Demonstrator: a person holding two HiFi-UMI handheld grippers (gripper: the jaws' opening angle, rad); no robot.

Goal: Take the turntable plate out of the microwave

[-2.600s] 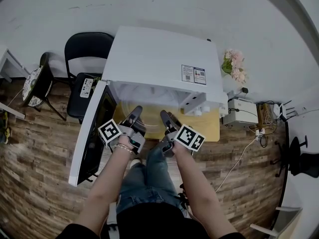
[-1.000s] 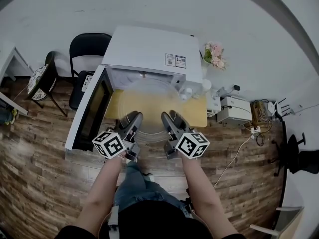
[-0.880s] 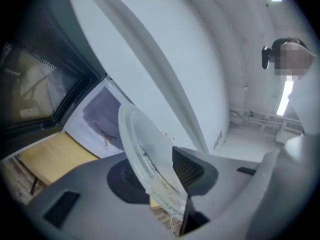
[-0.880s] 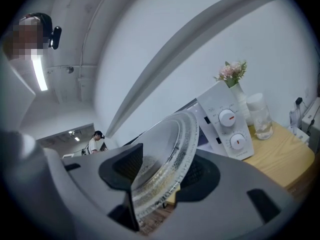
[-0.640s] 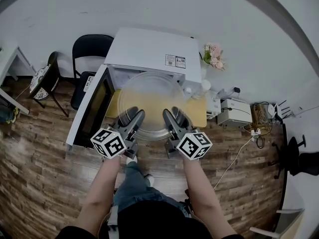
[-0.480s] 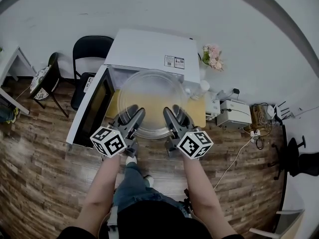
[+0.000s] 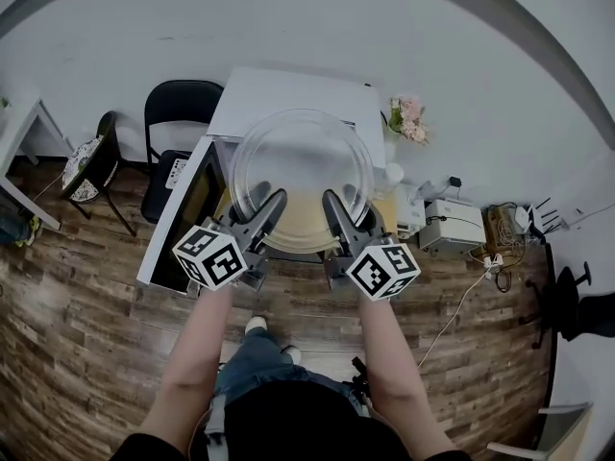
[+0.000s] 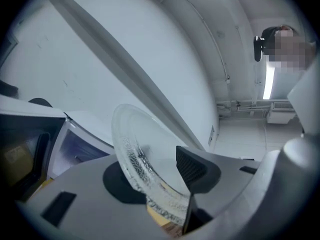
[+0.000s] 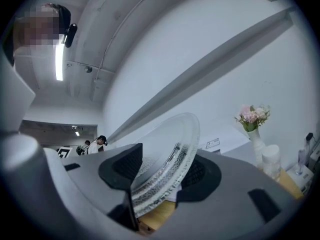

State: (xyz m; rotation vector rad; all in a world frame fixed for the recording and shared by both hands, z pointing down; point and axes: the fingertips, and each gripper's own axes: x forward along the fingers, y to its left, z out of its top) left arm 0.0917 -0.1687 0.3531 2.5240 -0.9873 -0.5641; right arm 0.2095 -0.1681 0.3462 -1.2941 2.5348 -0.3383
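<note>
Lift-out under way: the turntable plate (image 7: 300, 166) hangs above the microwave (image 7: 288, 89), its near rim pinched by the left gripper (image 7: 267, 209), whose jaws have just been opening slightly, and by the part-open right gripper (image 7: 334, 206); next, carry it level and clear.

The turntable plate (image 7: 301, 176) is clear glass, smooth and glossy in the middle, pebbled toward its rim. Behind the plate, the microwave (image 7: 279, 86) has a smooth white casing. The floor (image 7: 86, 286) under it shows matt wood-grain planks.

Sparse office-like room: white walls (image 7: 288, 17), plank floor (image 7: 86, 286), folding chair (image 7: 181, 113), microwave (image 7: 288, 86), loose cables (image 7: 468, 291).
</note>
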